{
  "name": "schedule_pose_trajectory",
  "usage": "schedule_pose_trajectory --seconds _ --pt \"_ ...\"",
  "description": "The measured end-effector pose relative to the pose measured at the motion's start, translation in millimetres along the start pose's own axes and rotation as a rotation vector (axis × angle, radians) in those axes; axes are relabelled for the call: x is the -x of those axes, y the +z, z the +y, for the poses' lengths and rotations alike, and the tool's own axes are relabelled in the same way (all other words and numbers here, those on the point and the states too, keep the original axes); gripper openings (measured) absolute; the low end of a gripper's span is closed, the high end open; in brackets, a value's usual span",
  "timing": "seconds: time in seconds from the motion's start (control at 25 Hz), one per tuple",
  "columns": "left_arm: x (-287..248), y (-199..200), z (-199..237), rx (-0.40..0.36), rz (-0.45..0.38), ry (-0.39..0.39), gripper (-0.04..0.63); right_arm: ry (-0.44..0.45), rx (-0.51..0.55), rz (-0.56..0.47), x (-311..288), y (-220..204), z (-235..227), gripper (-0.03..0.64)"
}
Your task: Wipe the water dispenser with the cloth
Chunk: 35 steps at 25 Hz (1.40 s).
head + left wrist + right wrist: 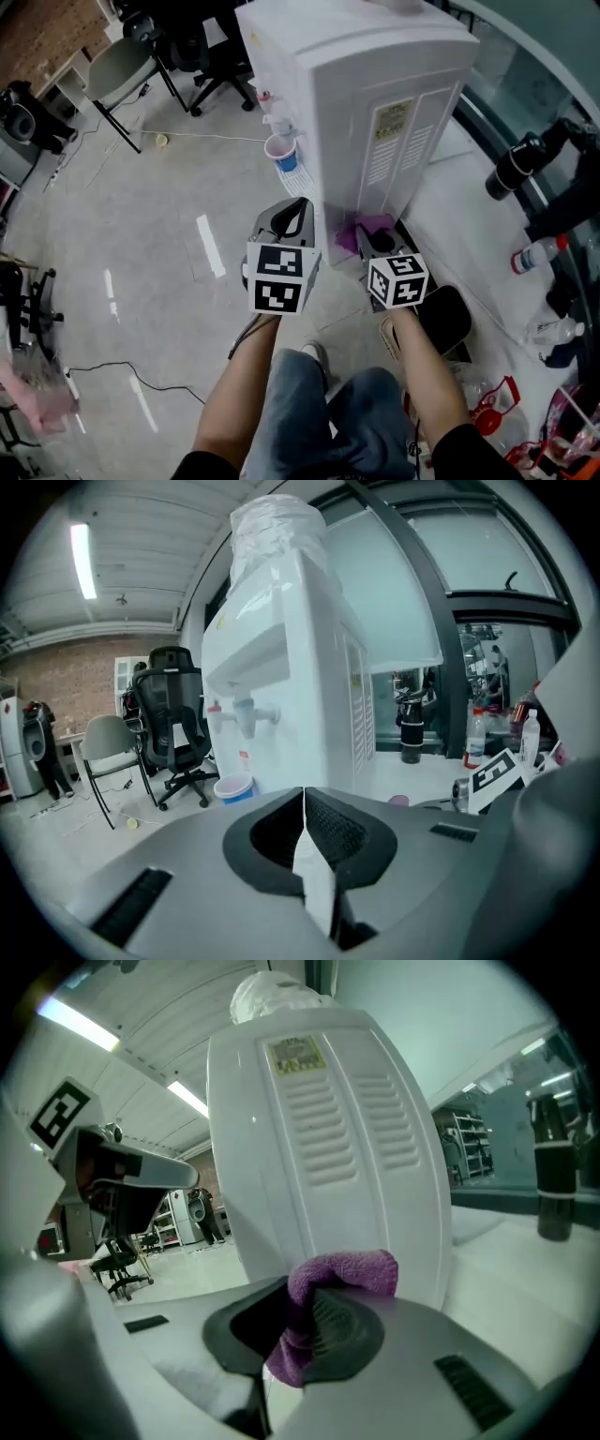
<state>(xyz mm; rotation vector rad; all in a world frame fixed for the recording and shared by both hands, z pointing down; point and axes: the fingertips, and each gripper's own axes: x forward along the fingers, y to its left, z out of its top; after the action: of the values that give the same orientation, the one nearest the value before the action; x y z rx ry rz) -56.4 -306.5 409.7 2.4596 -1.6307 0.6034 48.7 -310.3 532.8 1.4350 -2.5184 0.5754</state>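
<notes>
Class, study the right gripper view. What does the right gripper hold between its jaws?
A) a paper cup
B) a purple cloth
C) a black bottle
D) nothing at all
B: the right gripper is shut on the purple cloth, which bunches up over its jaws right in front of the white water dispenser.

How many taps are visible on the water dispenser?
2. Both sit side by side on the water dispenser front: a red-topped tap and a second tap beside it, above the cup. None seem hidden.
</notes>
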Motion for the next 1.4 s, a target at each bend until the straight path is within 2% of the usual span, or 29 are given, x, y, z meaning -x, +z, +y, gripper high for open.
schedule_pose_trajectory --seconds 0.32,0.48,0.68,0.84,1.04,1.24,1.4 --pt "51.4 95.1 -3.1 0.024 0.051 -0.036 0.029 -0.05 -0.005 -0.002 78.4 124.5 19.3 0.04" --pt "84.3 150.5 1.9 0.03 0.08 -0.065 0.028 -0.071 -0.019 -0.01 119.1 200.3 40.0 0.04" --pt "118.6 212.2 11.1 0.036 0.097 -0.088 0.028 -0.078 0.013 -0.026 154.8 290.6 71.2 0.041" --pt "138.6 269.6 20.6 0.025 0.057 -0.114 0.028 -0.099 0.085 -0.08 179.4 370.4 93.7 0.04" --pt "157.0 329.2 38.2 -0.005 -0.019 -0.152 0.028 -0.165 0.137 -0.158 211.3 444.2 110.0 0.041" --pt "164.8 375.7 56.9 -0.035 -0.102 -0.179 0.028 -0.241 0.19 -0.196 235.5 485.4 108.0 0.041" --pt "164.4 389.1 66.6 -0.057 -0.124 -0.198 0.028 -0.275 0.187 -0.228 246.2 498.1 108.9 0.041"
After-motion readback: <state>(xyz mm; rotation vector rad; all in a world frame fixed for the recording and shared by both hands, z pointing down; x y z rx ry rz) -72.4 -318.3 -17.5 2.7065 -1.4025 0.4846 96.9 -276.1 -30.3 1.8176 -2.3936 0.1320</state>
